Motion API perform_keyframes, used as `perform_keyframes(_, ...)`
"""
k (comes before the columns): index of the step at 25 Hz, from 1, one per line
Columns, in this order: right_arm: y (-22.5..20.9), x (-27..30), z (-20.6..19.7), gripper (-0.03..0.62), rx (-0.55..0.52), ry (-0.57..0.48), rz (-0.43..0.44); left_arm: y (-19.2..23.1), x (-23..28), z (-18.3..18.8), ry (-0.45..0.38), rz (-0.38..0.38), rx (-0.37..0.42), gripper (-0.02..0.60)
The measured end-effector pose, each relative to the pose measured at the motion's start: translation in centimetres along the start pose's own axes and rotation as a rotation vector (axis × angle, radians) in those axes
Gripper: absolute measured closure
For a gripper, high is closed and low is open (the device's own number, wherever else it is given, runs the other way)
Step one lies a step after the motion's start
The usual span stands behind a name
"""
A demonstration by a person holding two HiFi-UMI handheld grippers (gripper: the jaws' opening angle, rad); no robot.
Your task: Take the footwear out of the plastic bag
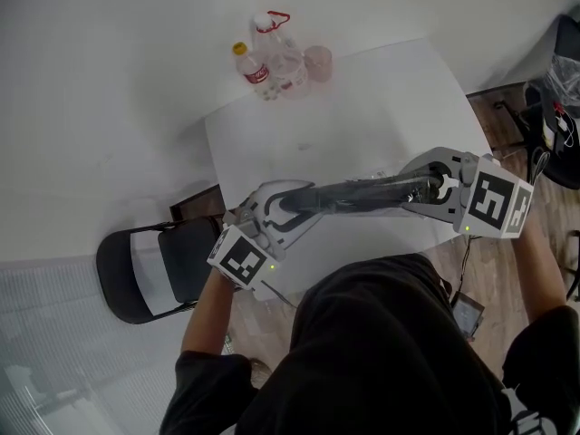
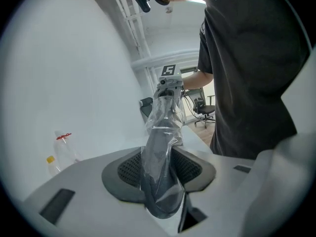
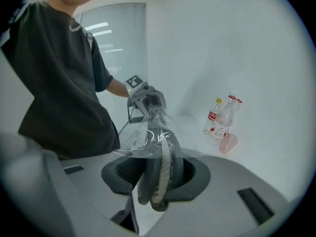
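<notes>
holds the plastic bag (image 1: pixel 385 181) clamped in the left gripper (image 1: pixel 292 204) at lower left of centre in the head view, jaws pressed on the film with the dark footwear (image 1: pixel 358 195) inside. pinches the footwear's bare end in the right gripper (image 1: pixel 426 188) at centre right, jaws tight on it just outside the bag's open mouth. spans both over the white table (image 1: pixel 362 98). shows bottles (image 1: pixel 272 62) and a pink cup (image 1: pixel 318 62) at upper centre.

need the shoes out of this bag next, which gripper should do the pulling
Right. The right gripper grips the bare footwear end poking from the plastic bag mouth; the left gripper clamps over plastic, so it probably anchors the bag.
</notes>
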State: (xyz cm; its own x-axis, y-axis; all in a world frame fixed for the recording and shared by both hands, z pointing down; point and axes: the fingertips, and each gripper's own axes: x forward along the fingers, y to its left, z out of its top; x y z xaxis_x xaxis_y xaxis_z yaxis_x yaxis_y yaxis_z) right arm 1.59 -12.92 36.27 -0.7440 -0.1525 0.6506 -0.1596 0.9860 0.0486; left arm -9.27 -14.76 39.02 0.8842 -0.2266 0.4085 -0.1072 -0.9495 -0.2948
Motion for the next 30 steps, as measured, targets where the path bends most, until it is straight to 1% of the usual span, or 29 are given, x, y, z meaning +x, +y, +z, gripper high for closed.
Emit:
perform_keyframes(3, -0.4, 0.5, 0.0, 0.48, -0.055, 0.034, -0.032, 0.1, 0.2, -1.0, 0.021, -0.008, 0.004, 0.402)
perform_keyframes(6, -0.7, 0.2, 1.1, 0.503, -0.103, 0.007, -0.058, 0.1, 0.3, -1.4, 0.035, -0.035, -0.035, 0.399)
perform_keyframes(10, -0.7, -0.4, 1.8, 0.51, -0.202, 0.027, -0.107, -0.6, 0.9, -1.5, 0.077, -0.109, -0.114, 0.274)
perform_keyframes(12, -0.6, -0.4, 2.1, 0.511, -0.266, 0.051, -0.128, -1.1, 1.2, -1.8, 0.114, -0.143, -0.134, 0.241)
perform_keyframes(14, -0.3, -0.1, 2.5, 0.511, -0.308, 0.06, -0.122, -1.2, 1.6, -2.5, 0.158, -0.154, -0.132, 0.232)
perform_keyframes(16, 0.0, 0.3, 3.1, 0.511, -0.337, 0.051, -0.105, -1.1, 2.2, -3.0, 0.195, -0.161, -0.108, 0.232)
perform_keyframes(19, 0.3, 0.5, 4.2, 0.511, -0.371, 0.026, -0.1, -1.6, 3.1, -3.8, 0.257, -0.195, -0.07, 0.232)
perform_keyframes(21, 0.4, 0.5, 4.6, 0.512, -0.38, 0.021, -0.1, -1.8, 3.4, -4.3, 0.302, -0.184, -0.02, 0.236)
perform_keyframes(23, 0.6, 0.4, 4.9, 0.511, -0.37, 0.008, -0.091, -1.3, 3.3, -4.6, 0.326, -0.132, 0.028, 0.41)
perform_keyframes(25, 0.7, 0.2, 5.0, 0.511, -0.354, -0.008, -0.091, -1.0, 3.2, -4.4, 0.328, -0.105, 0.033, 0.433)
perform_keyframes(30, 0.8, 0.7, 4.9, 0.511, -0.333, -0.008, -0.099, -1.1, 3.2, -4.4, 0.322, -0.106, 0.019, 0.443)
